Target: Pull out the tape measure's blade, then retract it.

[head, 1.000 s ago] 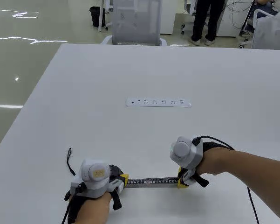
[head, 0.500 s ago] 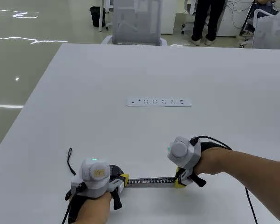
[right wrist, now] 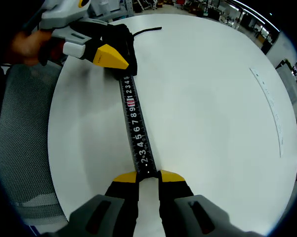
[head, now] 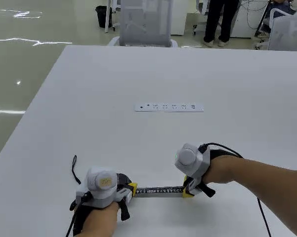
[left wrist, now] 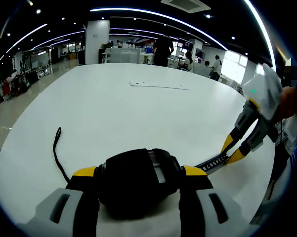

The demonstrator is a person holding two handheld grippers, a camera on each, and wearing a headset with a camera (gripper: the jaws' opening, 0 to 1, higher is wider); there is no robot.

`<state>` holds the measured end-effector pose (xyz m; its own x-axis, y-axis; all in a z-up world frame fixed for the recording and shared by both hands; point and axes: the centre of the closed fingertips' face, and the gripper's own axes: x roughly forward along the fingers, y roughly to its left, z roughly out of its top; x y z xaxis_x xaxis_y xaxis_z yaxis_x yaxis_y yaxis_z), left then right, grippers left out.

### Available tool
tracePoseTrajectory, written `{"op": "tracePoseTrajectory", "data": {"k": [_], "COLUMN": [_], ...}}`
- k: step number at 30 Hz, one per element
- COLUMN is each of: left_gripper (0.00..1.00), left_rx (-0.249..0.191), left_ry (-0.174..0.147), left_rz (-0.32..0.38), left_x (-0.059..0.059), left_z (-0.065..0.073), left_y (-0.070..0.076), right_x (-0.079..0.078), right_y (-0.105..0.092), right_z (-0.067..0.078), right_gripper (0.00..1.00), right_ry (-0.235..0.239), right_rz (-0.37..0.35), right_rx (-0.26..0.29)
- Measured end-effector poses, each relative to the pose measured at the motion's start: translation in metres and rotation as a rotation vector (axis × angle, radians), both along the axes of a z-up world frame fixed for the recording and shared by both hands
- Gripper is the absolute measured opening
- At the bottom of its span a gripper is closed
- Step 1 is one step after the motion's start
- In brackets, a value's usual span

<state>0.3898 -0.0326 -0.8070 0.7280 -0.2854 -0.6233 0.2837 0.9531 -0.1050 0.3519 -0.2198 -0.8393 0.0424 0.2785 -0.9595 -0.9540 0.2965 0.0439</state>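
Observation:
The tape measure's black case (left wrist: 138, 180) sits near the table's front edge, and my left gripper (left wrist: 138, 170) is shut on it. A short length of numbered blade (right wrist: 136, 128) runs flat along the table from the case (right wrist: 122, 42) to my right gripper (right wrist: 148, 175), which is shut on the blade's end. In the head view the left gripper (head: 124, 187) is at the lower left, the blade (head: 158, 189) stretches rightward, and the right gripper (head: 187, 191) pinches its tip. The right gripper (left wrist: 237, 148) also appears in the left gripper view.
A white power strip (head: 169, 107) lies mid-table. The case's black wrist strap (head: 74, 170) trails left on the white table (head: 89, 98). A chair (head: 144, 24) stands at the far edge, a person (head: 220, 22) beyond it. A mesh chair (right wrist: 20, 138) is by the front edge.
My right gripper has slid a little to the left toward the case, so the exposed blade is shorter. The left gripper and case have stayed put.

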Motion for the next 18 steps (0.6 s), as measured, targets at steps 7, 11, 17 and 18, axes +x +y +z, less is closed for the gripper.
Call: {"op": "tracePoseTrajectory", "data": {"k": [7,11,17,18], "left_gripper": [0.62,0.62,0.62,0.62], "left_rx": [-0.001,-0.001,-0.001,-0.001], "left_ry": [-0.001,-0.002,-0.002,-0.003], "left_rz": [0.000,0.000,0.000,0.000], "left_x": [0.0003,0.0003,0.0002,0.0002], "left_z": [-0.0003,0.0000,0.0003,0.0004], "left_y": [0.0002,0.0001,-0.0001,-0.0001], "right_x": [-0.0003,-0.0005,0.0001,0.0002], "right_y": [0.0049,0.0074,0.0103,0.0109], "right_z": [0.0001,0.0003,-0.0002,0.0001], "right_gripper": [0.14,0.14,0.14,0.14], "right_ry": [0.000,0.002,0.000,0.000], "right_rz": [0.007,0.005,0.007,0.008], "right_rx": [0.000,-0.001,0.001,0.002]}}
